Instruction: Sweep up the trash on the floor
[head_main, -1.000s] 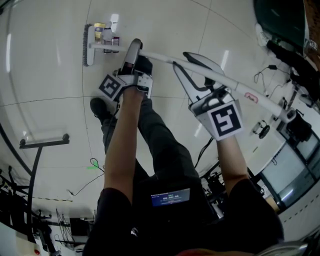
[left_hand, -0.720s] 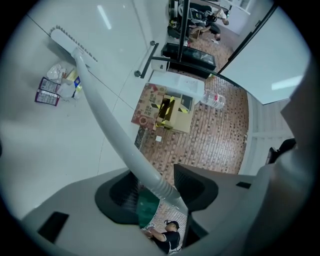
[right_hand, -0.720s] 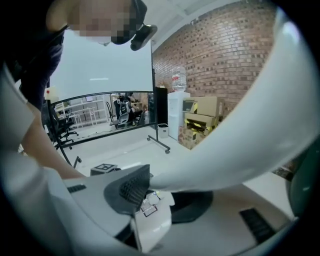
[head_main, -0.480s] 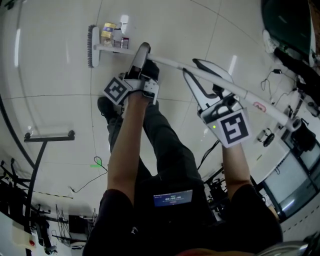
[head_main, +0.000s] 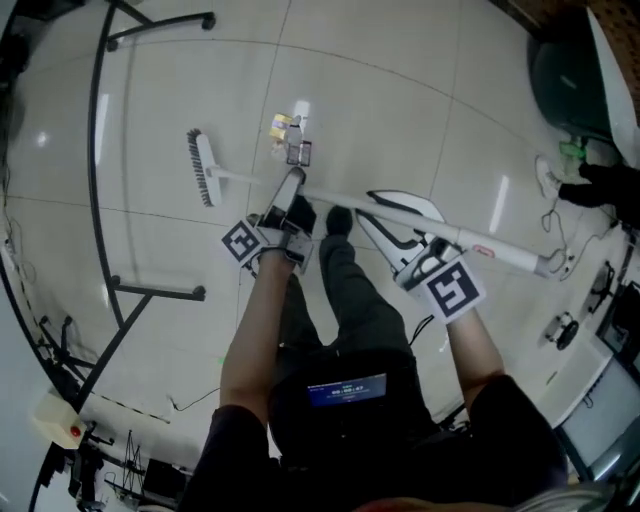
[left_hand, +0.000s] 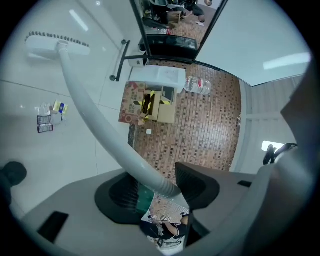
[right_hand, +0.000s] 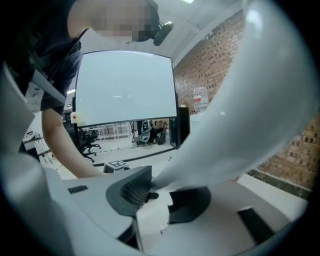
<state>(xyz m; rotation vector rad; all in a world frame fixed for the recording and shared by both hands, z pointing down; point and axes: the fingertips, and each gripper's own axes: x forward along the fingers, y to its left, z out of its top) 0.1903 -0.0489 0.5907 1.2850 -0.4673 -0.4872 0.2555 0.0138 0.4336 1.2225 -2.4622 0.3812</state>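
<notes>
Two grippers clamp one white long-handled broom (left_hand: 95, 125): left gripper (left_hand: 160, 189) pinching the shaft nearer the bristled brush head (head_main: 204, 168), right gripper (right_hand: 157, 192) further up, jaws just tightened onto it; small heap of packets and wrappers (head_main: 290, 140) lies near the head, apart, on glossy pale tiled floor (head_main: 400, 80).

My left gripper (left_hand: 160, 187) was pale grey, with black ribbed pads (left_hand: 117, 192); its marker cube (head_main: 243, 243) bore black squares on white. The broom handle (head_main: 500, 253) was white, the broom head (head_main: 203, 168) white with dark bristles. Beside the broom head, the trash (head_main: 288, 138) showed yellow, clear and dark pieces. The floor (head_main: 400, 80) around the broom head was glossy cream tile with thin dark joints. Away from the broom head lay brown brick-patterned paving (left_hand: 210, 120) and a tan and yellow cardboard box (left_hand: 148, 105).
</notes>
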